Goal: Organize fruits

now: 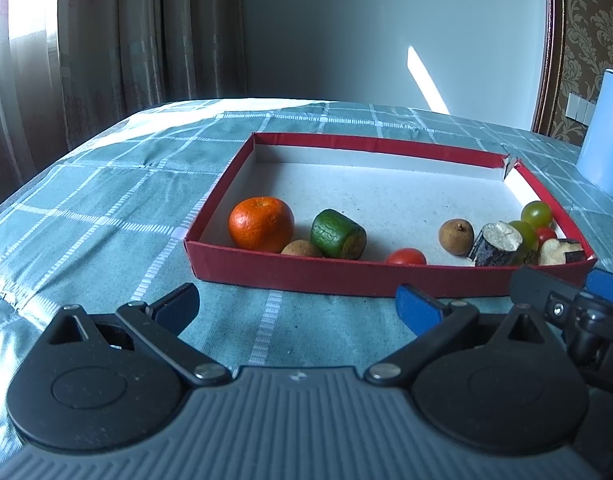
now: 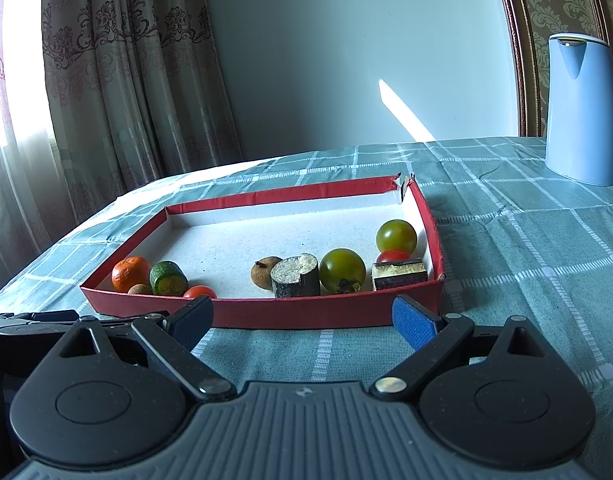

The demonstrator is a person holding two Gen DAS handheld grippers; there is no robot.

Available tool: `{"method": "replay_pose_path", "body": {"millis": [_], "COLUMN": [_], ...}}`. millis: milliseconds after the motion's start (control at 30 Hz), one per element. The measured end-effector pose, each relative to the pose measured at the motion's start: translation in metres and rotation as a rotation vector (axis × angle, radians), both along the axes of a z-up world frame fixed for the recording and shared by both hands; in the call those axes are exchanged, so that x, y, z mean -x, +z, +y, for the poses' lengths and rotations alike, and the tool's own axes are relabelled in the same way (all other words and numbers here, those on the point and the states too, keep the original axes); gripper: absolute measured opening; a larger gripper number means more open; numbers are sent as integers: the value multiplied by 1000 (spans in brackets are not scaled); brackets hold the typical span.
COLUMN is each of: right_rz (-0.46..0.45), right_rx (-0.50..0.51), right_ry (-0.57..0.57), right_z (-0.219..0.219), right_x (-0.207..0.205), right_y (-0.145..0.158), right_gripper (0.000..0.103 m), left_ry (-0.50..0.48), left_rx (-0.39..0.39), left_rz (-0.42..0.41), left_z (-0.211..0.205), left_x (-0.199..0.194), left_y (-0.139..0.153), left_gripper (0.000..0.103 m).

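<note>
Mostly the same scene is given by both views: a red tray (image 1: pixel 346 276) with a white floor, set on a table under a teal checked cloth (image 1: pixel 106 200).

Only in the right wrist view is the blue jug (image 2: pixel 580 108) seen whole, standing on the cloth well apart from the tray, behind and to its right; in the left wrist view only its edge is caught at the right border. Only in the left wrist view is the right claw (image 1: pixel 566 292) seen from outside, at the lower right, just before the tray's near right corner. From the right wrist view, 2 green tomatoes (image 2: pixel 342 270) are shown clearly, with a small red one (image 2: pixel 392 256) between them; in the left view these are bunched and partly hidden behind a dark-skinned cut chunk (image 1: pixel 494 244).

All fruit is lying inside the tray, along its near wall. At the left end an orange (image 1: pixel 261 224), a green cut piece (image 1: pixel 338 234) and a brown round fruit (image 1: pixel 301 248) are touching. A red tomato (image 1: pixel 405 257) lies near the middle; a 2nd brown fruit (image 1: pixel 456 237) lies right of it.

The left claw (image 1: pixel 298 308) is spread wide with nothing between its blue pads, low over the cloth, just before the near wall. The right claw, in its own view, is likewise released and not holding anything, facing the tray's right half.

No readable writing or brand is seen.
</note>
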State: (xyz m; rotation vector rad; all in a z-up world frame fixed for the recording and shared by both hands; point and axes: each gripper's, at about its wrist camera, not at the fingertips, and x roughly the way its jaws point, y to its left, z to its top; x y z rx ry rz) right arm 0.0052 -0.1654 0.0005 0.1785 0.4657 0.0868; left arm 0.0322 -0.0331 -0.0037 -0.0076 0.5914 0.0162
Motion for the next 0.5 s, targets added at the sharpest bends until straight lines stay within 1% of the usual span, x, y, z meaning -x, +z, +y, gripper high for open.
{"method": "replay_pose_path", "body": {"millis": [500], "right_rz": [-1], "right_rx": [-2], "right_ry": [1], "right_z": [0], "right_x": [0], "right_y": [0], "right_gripper": [97], "left_ry": [-12], "left_rx": [-9], "left_rz": [-2], "left_z": [-2], "left_x": [-1], "left_y": [-1], "left_gripper": [103]}}
